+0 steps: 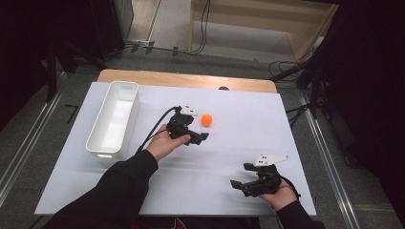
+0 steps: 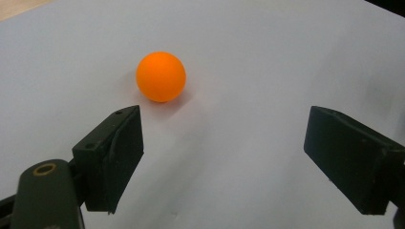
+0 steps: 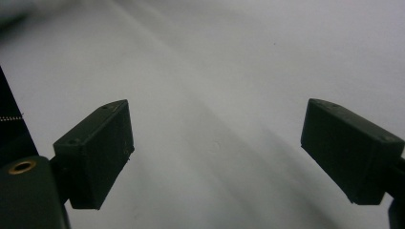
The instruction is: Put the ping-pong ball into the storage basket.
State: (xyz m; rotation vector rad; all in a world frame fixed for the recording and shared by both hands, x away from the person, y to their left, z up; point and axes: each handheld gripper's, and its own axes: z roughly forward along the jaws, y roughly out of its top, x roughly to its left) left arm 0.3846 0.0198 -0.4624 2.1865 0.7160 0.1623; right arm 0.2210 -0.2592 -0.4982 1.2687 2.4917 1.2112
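Wide-open jaws of the left gripper point(image 2: 224, 157) sit just short of the ball point(image 2: 161, 77), which lies off-centre toward one jaw and may roll away if nudged.

The ball point(image 2: 161, 76) looks like smooth orange plastic with a matt, slightly soft sheen. The left gripper point(image 2: 223, 143) has black jaws of hard matt plastic, with flat faces and sharp edges; a small brass-coloured metal ring sits in its body. The right gripper point(image 3: 217, 143) shows the same matt black plastic and the same kind of metal ring. The desk point(image 1: 229, 167) is covered by a smooth, matt white sheet, and at its far edge bare light wood shows. The bin point(image 1: 98, 143) is smooth white plastic, a little glossy.
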